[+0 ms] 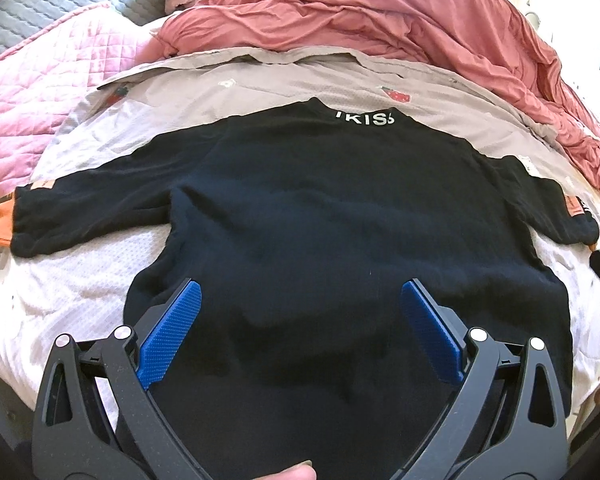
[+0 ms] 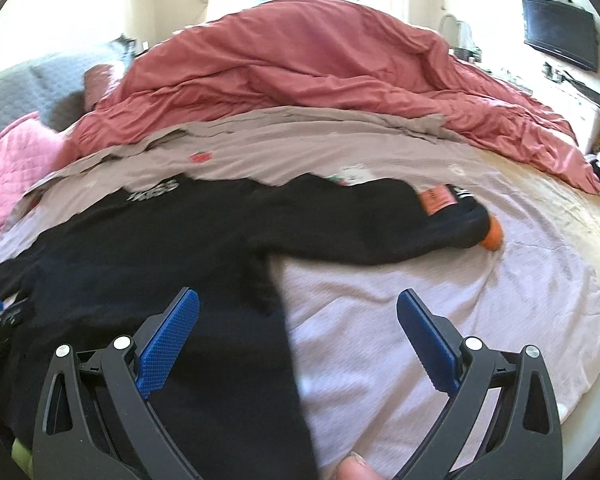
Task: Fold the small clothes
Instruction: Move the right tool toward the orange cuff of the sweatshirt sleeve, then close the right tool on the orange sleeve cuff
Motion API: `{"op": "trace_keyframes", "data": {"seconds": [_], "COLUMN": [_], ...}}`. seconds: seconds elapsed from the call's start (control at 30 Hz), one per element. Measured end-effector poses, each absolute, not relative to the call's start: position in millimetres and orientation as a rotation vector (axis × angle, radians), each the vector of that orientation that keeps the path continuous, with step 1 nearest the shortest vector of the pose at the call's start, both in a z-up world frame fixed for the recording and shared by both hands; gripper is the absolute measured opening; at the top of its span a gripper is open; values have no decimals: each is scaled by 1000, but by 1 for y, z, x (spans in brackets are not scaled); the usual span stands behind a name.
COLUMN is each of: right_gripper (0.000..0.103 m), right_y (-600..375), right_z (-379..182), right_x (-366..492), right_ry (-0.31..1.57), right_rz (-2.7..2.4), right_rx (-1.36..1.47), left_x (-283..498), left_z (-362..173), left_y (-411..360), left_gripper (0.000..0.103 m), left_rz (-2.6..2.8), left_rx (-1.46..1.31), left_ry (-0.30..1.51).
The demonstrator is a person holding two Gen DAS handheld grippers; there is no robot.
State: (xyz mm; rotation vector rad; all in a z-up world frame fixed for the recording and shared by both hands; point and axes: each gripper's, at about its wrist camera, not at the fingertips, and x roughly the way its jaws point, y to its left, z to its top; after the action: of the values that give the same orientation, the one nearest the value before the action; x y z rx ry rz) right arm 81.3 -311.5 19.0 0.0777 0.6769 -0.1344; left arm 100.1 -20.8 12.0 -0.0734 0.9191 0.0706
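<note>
A small black sweater (image 1: 300,208) with white lettering at the collar and orange cuffs lies spread flat on the bed, back up, sleeves out to both sides. My left gripper (image 1: 300,300) hangs open over the lower middle of its body, blue pads wide apart, nothing between them. In the right wrist view the same sweater (image 2: 148,248) fills the left half, its right sleeve (image 2: 380,224) reaching toward an orange cuff (image 2: 492,236). My right gripper (image 2: 298,304) is open above the sweater's right side edge, one finger over black cloth, the other over bare sheet.
The sweater rests on a pale sheet (image 2: 440,300) over a grey-beige cover (image 1: 260,84). A rumpled red duvet (image 1: 380,20) is heaped behind, a pink quilt (image 1: 40,92) at the left. A dark screen (image 2: 560,32) hangs on the far right wall.
</note>
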Motion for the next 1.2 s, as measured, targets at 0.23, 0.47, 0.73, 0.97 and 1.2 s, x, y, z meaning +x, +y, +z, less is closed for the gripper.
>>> {"op": "trace_keyframes", "data": {"seconds": [0.23, 0.47, 0.73, 0.97, 1.2], "right_gripper": [99, 99, 99, 98, 98], "right_y": [-360, -413, -469, -500, -535], "right_z": [13, 7, -13, -35, -43], "right_x": [108, 131, 155, 184, 204], "right_ry": [693, 730, 793, 816, 746], "right_rz": [-250, -305, -343, -344, -301], "right_rx": [115, 237, 468, 644, 798], "left_x": [120, 143, 174, 203, 226], "left_z": [5, -6, -8, -11, -33], "left_y": [-23, -22, -21, -29, -19], "left_gripper": [94, 94, 94, 94, 94], "left_rz": [66, 74, 80, 82, 95], "left_rx": [-75, -84, -112, -114, -140], "left_ry": [939, 970, 972, 972, 1014]}}
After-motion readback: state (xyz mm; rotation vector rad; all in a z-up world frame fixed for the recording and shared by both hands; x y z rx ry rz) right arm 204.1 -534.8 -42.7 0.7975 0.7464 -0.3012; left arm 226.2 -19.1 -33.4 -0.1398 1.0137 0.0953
